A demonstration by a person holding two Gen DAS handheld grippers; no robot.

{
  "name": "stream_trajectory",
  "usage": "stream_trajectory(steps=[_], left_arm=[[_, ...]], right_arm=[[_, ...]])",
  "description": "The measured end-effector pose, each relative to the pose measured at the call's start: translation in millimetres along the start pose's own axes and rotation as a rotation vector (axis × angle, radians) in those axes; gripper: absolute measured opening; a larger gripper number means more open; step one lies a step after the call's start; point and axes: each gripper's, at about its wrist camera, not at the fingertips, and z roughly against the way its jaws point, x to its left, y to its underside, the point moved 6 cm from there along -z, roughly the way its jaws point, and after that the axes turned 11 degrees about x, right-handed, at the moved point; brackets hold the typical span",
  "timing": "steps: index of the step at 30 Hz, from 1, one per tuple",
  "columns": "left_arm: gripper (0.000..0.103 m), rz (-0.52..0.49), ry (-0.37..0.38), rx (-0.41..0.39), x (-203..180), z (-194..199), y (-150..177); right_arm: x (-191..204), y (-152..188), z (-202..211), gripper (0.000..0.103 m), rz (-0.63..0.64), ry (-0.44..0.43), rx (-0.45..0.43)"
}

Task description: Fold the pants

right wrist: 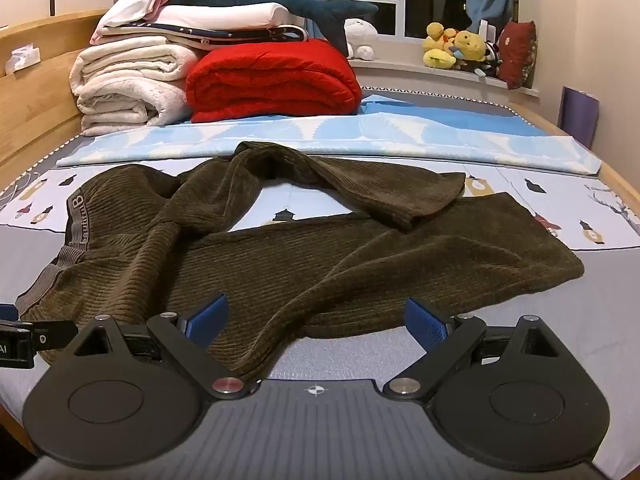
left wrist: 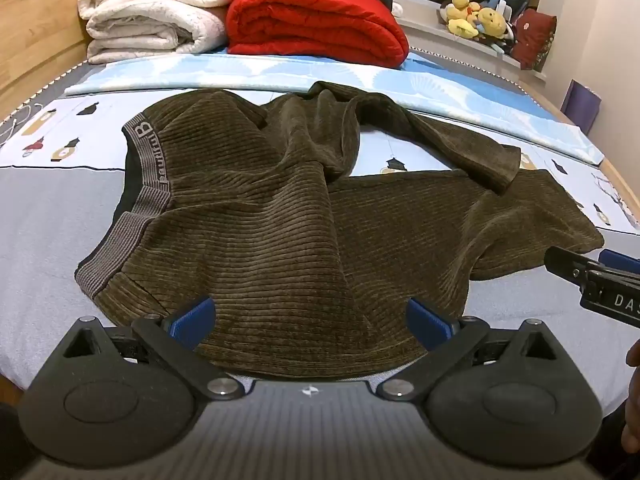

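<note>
Olive-brown corduroy pants lie crumpled on the bed, grey waistband to the left, both legs running right. One leg is twisted and bends back over the other. My left gripper is open over the near edge by the waist, cloth lying between its blue pads without being pinched. In the right wrist view the pants stretch across, and my right gripper is open over the lower leg's near edge. The right gripper also shows at the left view's right side.
Folded white blankets and a red quilt are stacked at the bed's far end, behind a light-blue sheet. A wooden bed frame runs along the left. Plush toys sit on the window sill.
</note>
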Motion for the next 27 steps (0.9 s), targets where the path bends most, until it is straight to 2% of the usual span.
stream_trajectory(steps=[18,20,27], left_arm=[[0.102,-0.001,0.003,0.010,-7,-3,-6],[0.102,-0.009,-0.006,0.034,0,4,-4],[0.102,-0.001,0.009,0.014,0,7,-5]], right_arm=[[2,0,1,0.090,0.012,0.007,-0.008],[2,0,1,0.089,0.012,0.007,-0.008],[-1,0,0,0.089,-0.007,0.006,0.004]])
